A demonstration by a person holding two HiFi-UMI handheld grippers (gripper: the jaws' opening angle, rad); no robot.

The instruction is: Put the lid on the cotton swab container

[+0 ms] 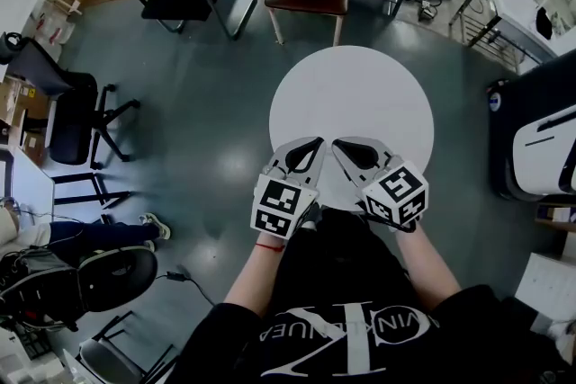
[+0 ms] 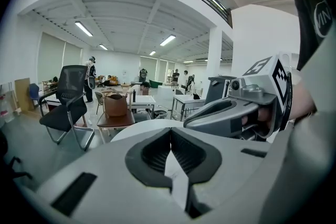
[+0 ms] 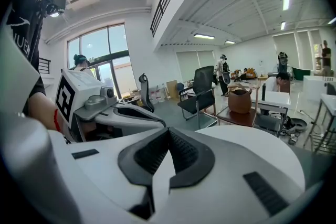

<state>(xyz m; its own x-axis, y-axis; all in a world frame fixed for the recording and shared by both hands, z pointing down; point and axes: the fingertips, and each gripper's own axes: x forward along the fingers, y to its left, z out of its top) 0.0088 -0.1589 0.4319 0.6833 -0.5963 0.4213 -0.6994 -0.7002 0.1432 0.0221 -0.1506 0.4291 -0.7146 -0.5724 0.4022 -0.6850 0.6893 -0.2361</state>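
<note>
In the head view, a round white table (image 1: 360,94) with a smooth matte top stands on a grey floor (image 1: 198,121) (its glossy finish mirrors the ceiling lights). The left gripper (image 1: 314,145) and right gripper (image 1: 341,145) hover side by side over the table's near edge, their tips close together. Only this view takes in the table's whole disc. The cotton swab container and its lid show in none of the three views. The left gripper view shows its ribbed dark pads (image 2: 157,152) pressed together on nothing, with the right gripper's grey shell just beside them. The right gripper view shows its own jaws likewise clenched and empty. Beyond them a brown bag (image 3: 240,100) sits on a wooden chair (image 3: 236,115).
</note>
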